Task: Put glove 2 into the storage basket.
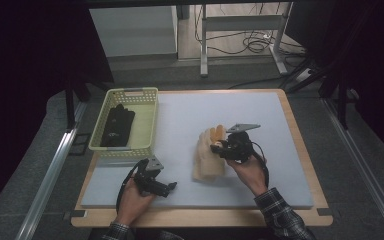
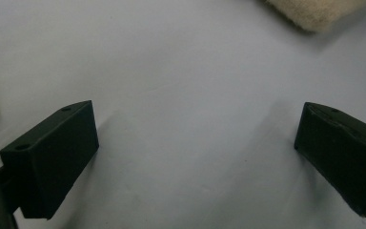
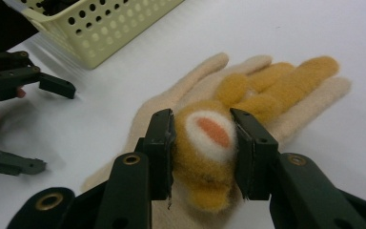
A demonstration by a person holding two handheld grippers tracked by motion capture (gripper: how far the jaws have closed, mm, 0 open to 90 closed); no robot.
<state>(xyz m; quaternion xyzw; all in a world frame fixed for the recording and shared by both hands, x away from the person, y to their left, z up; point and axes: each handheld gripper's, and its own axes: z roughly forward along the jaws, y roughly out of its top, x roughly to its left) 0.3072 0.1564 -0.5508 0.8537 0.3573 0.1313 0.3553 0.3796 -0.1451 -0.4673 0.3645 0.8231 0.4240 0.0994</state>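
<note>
1. Right gripper: jaws are pinching a mustard-yellow fuzzy glove at its cuff end, where a white patch with an orange centre is showing between the pads. In the high view this gripper is sitting over the middle of the table, with the person's hand behind it.
2. Mustard-yellow fuzzy glove: its fingers are lying across the palm of a cream glove, which is resting flat on the table, fingers spread, pointing away from the gripper.
3. Cream glove, high view: lying right of centre on the white table mat, well apart from the basket.
4. Left gripper: jaws are standing spread wide with nothing between them, hovering over bare mat near the front-left; a corner of the cream glove is showing at the top edge of its own view.
5. Pale yellow basket: sitting at the table's left edge, holding a black glove.
</note>
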